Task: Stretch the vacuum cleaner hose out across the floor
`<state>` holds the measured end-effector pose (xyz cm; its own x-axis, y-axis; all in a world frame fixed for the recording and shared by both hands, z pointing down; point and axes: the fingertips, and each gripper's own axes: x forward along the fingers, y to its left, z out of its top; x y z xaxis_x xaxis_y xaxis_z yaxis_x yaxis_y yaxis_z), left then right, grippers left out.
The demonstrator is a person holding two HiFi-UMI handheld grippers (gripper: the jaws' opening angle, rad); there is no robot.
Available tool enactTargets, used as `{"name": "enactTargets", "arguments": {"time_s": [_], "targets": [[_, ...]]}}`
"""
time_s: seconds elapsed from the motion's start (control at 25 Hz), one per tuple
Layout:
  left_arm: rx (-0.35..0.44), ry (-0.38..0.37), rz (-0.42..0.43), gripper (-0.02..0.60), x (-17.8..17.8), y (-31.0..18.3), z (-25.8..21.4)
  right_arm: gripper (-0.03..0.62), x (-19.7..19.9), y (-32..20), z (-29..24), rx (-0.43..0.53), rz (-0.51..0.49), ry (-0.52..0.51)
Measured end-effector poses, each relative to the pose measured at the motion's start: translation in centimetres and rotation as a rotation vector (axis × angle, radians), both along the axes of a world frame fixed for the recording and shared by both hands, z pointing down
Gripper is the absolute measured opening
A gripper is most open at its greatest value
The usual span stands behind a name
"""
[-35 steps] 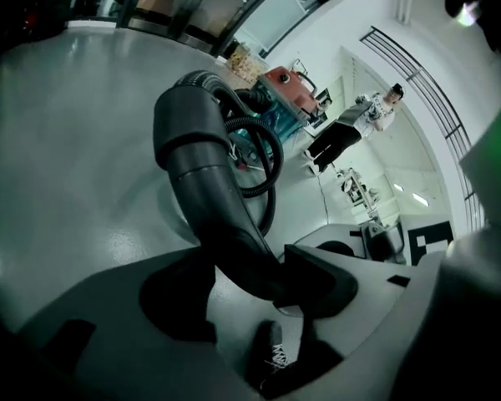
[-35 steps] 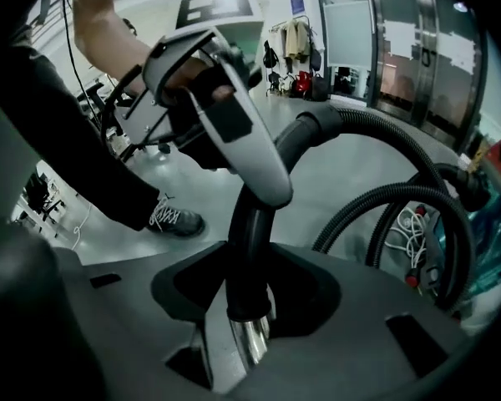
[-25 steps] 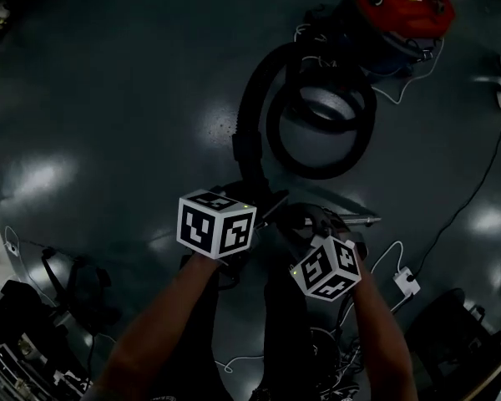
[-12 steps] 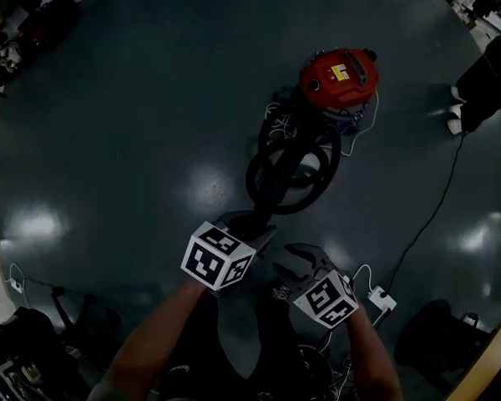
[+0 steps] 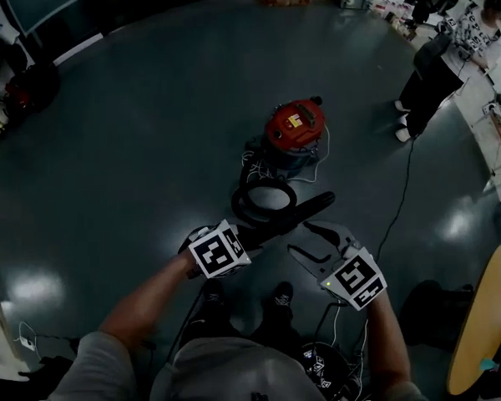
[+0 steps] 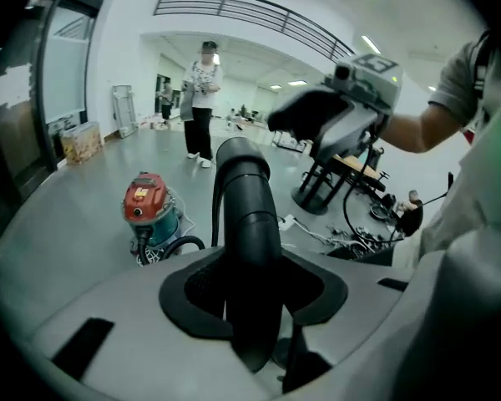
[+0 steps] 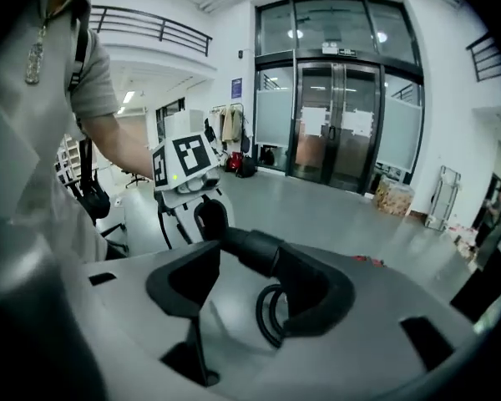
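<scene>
left gripper point(image 5: 249, 237): clenched on the stiff black end of the hose point(image 5: 305, 209). Jaws have just been closing on it. Keep that clamp firm.
right gripper point(image 5: 317, 242): released, jaws have just been opening. The hose tip sits at the front of its gap, not pinched.
hose location: the end is up in your left gripper. The rest lies in a coil point(image 5: 263, 203) on the floor point(image 5: 150, 124), just in front of the red vacuum cleaner point(image 5: 295, 126).
do it well: back away from the vacuum cleaner and pull low and steady. That lets the coil unroll without dragging or tipping the canister. Re-grip with your right further down if it kinks.
vs a second ago: both grippers were low, right at the coil. Now you're upright, the hose end is lifted, and the coil and cleaner sit well ahead. The coil is still wound.
</scene>
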<state>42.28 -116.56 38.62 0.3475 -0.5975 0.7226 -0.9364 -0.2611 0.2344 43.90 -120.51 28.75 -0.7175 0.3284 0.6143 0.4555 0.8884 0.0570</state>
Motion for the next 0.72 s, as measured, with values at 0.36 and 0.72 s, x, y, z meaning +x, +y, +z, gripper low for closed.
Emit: {"name": "enactTargets", "arguments": {"time_s": [0.36, 0.72], "targets": [[-0.059, -0.154, 0.374, 0.155, 3.2, 7.4, -4.6, 0.252, 1.4, 9.1, -2.0, 0.227, -0.246, 0.240], [-0.081, -0.253, 0.601, 0.155, 7.2, 8.6, -7.1, 0.252, 6.1, 12.9, 1.7, 0.259, -0.528, 0.500]]}}
